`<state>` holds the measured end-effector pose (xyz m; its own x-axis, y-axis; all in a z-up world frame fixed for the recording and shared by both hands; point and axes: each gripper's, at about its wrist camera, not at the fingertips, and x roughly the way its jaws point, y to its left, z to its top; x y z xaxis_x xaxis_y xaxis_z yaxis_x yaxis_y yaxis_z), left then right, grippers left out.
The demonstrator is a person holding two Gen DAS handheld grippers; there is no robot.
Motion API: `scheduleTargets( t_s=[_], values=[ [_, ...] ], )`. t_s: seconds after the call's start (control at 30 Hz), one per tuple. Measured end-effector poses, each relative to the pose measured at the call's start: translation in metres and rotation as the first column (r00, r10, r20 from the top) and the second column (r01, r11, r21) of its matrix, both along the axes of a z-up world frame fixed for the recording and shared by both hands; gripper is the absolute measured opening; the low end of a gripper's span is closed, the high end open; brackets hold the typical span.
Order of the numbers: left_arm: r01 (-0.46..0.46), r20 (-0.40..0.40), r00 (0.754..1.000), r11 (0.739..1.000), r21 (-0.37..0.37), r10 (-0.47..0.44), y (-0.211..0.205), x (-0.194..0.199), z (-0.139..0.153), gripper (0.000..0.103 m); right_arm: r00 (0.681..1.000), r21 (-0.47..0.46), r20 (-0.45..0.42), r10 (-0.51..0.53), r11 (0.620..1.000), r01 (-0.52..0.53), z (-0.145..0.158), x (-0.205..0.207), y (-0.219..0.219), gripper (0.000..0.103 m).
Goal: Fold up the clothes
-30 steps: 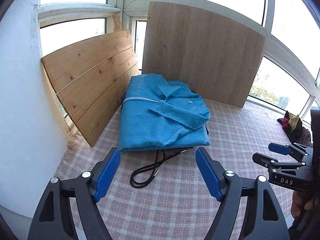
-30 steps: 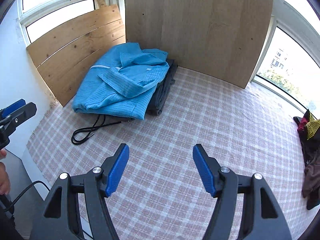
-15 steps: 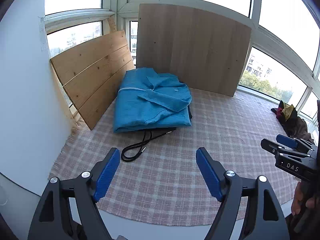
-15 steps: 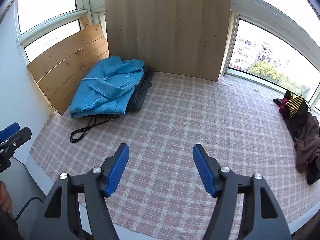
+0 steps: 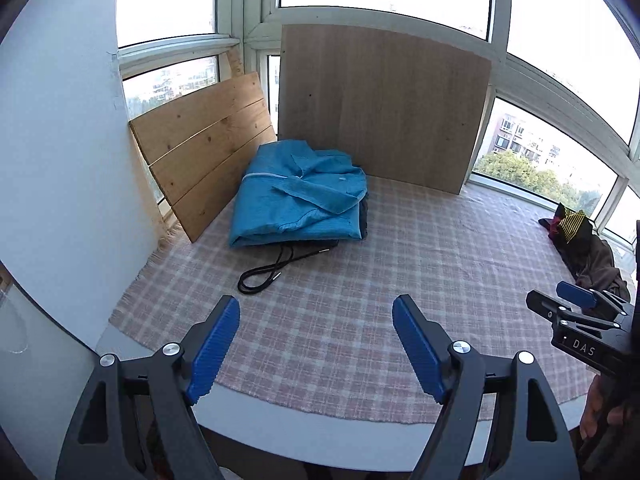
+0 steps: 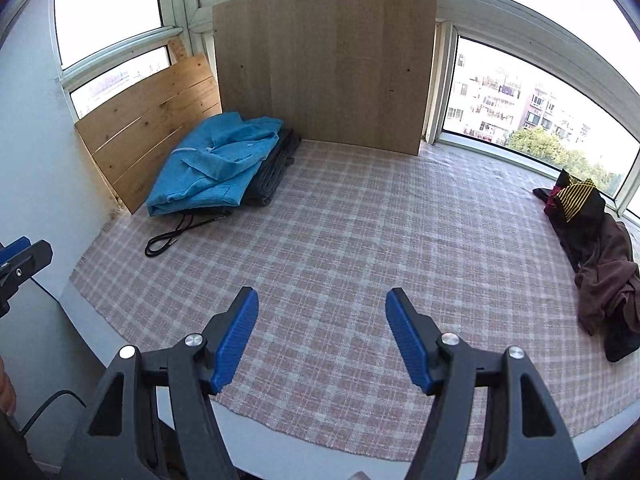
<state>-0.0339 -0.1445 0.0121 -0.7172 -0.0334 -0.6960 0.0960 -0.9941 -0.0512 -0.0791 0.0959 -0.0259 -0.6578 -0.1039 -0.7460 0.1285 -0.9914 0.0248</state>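
Note:
A folded blue garment [image 5: 298,202] [image 6: 210,168] lies at the far left corner, on top of a dark folded garment [image 6: 276,168] with a black drawstring [image 5: 264,272] trailing out. A heap of unfolded dark, brown and yellow-striped clothes [image 6: 592,248] [image 5: 580,240] sits at the right edge. My left gripper [image 5: 316,338] is open over the near edge of the checked cloth, holding nothing. My right gripper [image 6: 322,330] is open too, empty, above the near middle. Both are well short of any garment.
A pink checked cloth [image 6: 360,240] covers the table. Two wooden boards [image 5: 384,108] [image 5: 204,148] lean against the windows behind the blue garment. A white wall [image 5: 60,160] stands on the left. The other gripper shows at the right edge [image 5: 580,320] of the left wrist view.
Both grippers have pulled back and up from the folded blue garment toward the table's near edge. The view widened and the clothes heap on the right came into sight. Jaws stayed open.

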Motion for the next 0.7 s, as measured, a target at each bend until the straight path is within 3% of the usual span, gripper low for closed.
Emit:
scheduleTargets(
  t_s=[0.7],
  values=[
    [0.049, -0.074, 0.996, 0.997, -0.062, -0.054, 0.029, 0.017, 0.026, 0.078, 1.000, 0.004, -0.019, 0.011, 1.000, -0.011, 0.007, 0.011, 0.007, 0.065]
  ],
)
